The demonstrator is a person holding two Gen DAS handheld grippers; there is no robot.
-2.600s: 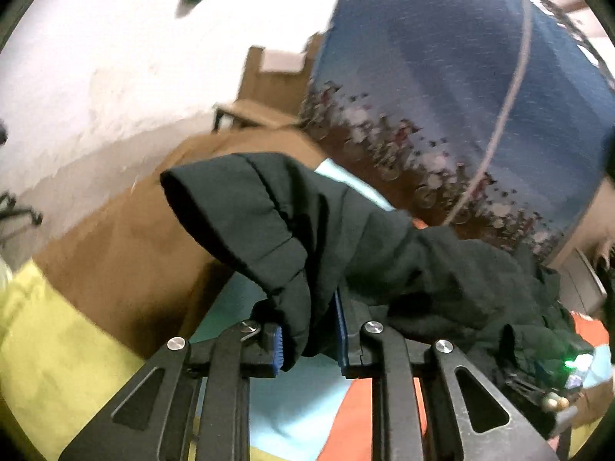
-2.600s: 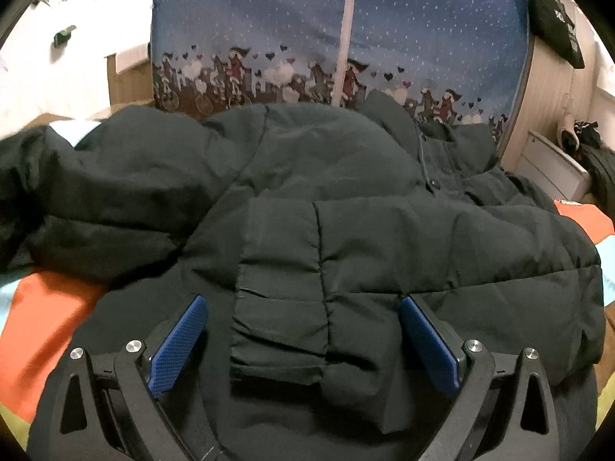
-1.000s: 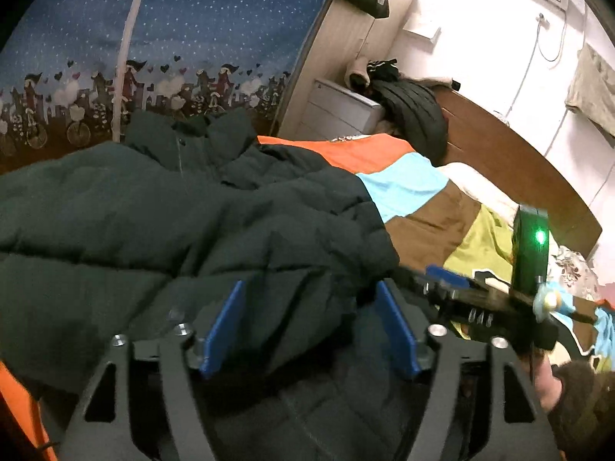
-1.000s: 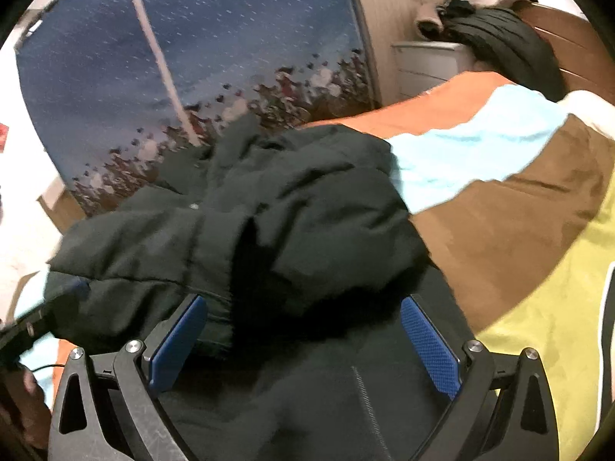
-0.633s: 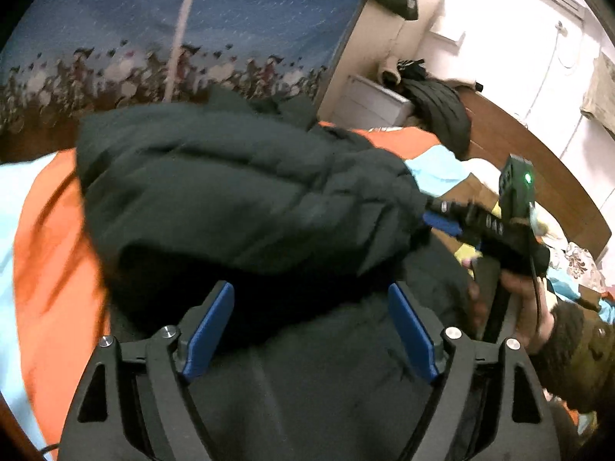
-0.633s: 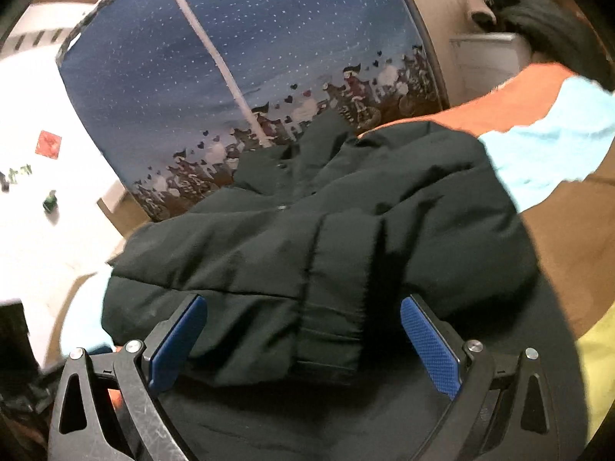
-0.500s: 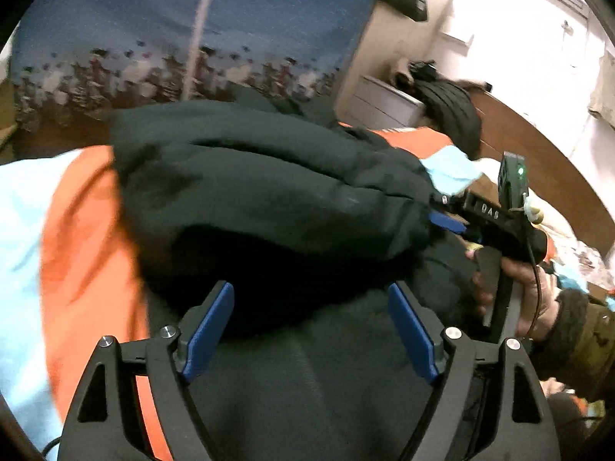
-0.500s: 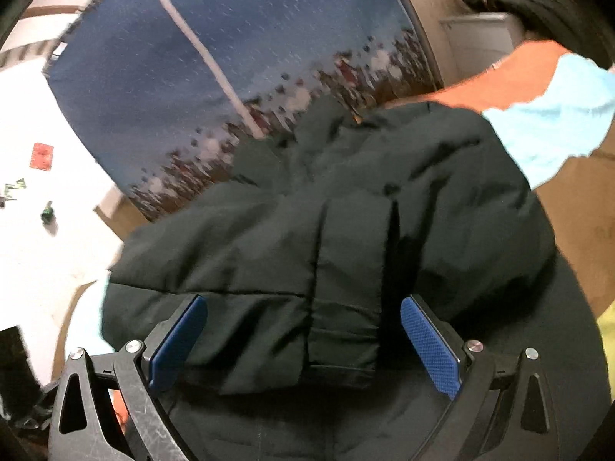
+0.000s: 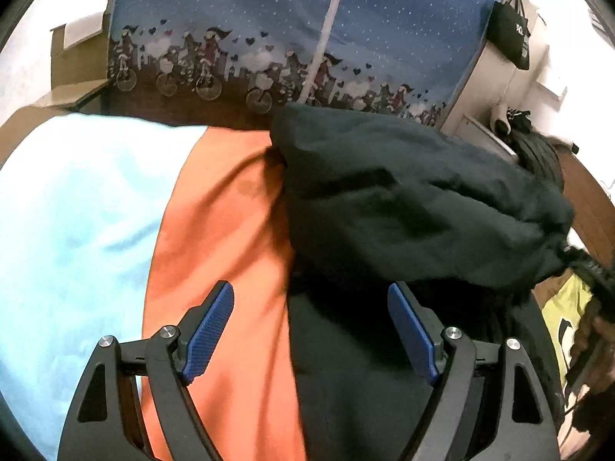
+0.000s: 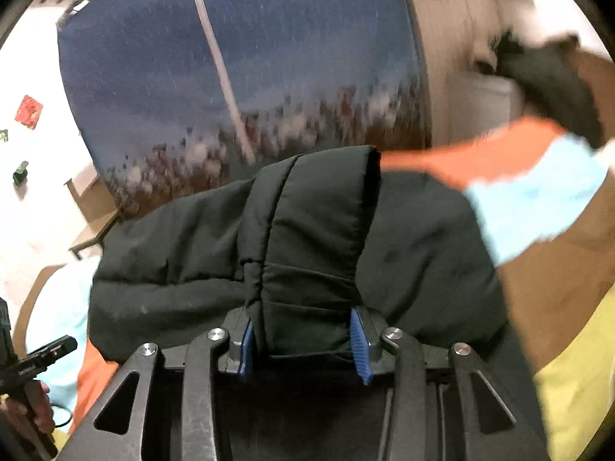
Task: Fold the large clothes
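right claw (image 10: 303,340) closing since before | jacket cuff (image 10: 307,269) between pads

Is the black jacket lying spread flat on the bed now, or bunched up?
Bunched up. The black jacket sits as a puffy heap on the bedspread, one cuffed fold raised between the closing right gripper pads.

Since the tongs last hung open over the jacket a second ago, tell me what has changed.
The right tongs, wide open then, are closing on a padded fold of the black jacket, which bunches up between the pads. The left tongs have swung off the jacket's middle to its edge, over the orange stripe of the bedspread, and hold nothing. The jacket stays on the bed, the blue curtain behind it.
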